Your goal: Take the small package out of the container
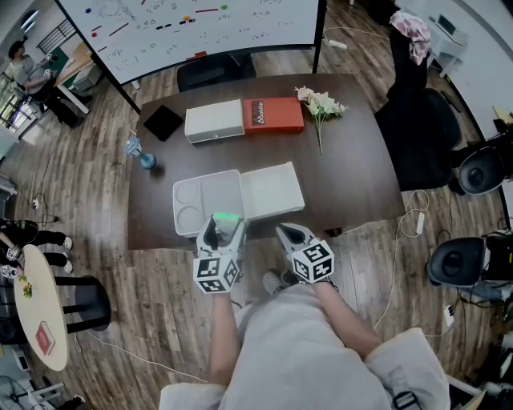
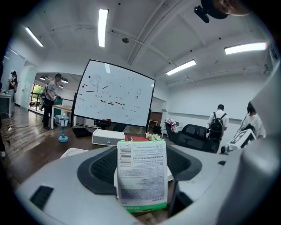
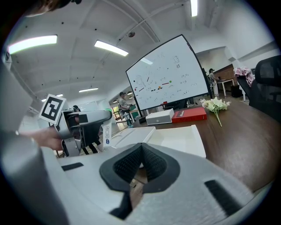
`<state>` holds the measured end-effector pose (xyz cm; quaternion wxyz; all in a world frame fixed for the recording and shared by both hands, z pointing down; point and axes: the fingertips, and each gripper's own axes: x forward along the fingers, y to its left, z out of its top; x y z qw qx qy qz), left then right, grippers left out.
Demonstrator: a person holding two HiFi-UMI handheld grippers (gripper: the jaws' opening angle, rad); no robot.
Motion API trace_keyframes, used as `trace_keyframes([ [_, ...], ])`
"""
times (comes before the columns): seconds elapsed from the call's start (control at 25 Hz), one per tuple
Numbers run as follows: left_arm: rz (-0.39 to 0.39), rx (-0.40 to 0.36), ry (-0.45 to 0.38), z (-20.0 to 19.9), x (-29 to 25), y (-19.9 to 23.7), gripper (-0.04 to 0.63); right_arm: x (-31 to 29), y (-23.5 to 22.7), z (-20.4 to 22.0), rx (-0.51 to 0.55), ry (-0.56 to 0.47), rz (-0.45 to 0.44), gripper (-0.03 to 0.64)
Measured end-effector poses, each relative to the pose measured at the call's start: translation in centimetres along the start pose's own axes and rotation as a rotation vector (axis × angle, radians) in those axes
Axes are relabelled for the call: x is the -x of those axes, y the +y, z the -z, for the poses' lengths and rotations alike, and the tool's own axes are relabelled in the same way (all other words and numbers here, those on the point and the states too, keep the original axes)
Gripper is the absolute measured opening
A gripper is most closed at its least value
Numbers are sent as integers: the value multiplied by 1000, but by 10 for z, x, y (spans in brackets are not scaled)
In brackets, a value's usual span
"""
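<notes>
Small package [image 2: 142, 176], white with a printed label and a green lower edge, is standing upright between the pads of the left gripper [image 1: 223, 232]. The jaws are closing on it from both sides, so the grip is a narrow one on the package itself. In the head view the left gripper is hovering at the near edge of the table [image 1: 353, 160], just beside the near rim of the container [image 1: 188, 210]. Whether the package is wholly clear of that rim cannot be told.

The container is lying open: a white tray with moulded compartments, and its flat lid [image 1: 272, 190] is resting on the table, touching the tray's right side.

The right gripper [image 3: 141, 162] is hovering near the left one, in front of the lid. Its jaws are meeting pad to pad, and nothing is sitting between them.

Further back on the table, a white box [image 1: 214, 120] and a red box [image 1: 273, 114] are lying side by side and touching. A bunch of pale flowers [image 1: 321, 104] is lying to the right of them, a black square [image 1: 163, 122] to the left, and a small blue lantern [image 1: 140, 154] near the left edge. A whiteboard [image 1: 192, 24] is standing beyond the table.
</notes>
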<state>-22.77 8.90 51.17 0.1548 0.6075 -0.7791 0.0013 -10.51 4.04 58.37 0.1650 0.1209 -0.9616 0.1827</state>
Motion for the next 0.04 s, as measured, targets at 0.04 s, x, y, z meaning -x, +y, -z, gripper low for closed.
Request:
trace_keyframes([
  [0.04,0,0,0,0,0,0,333,0,0,0,0,0,0,0],
])
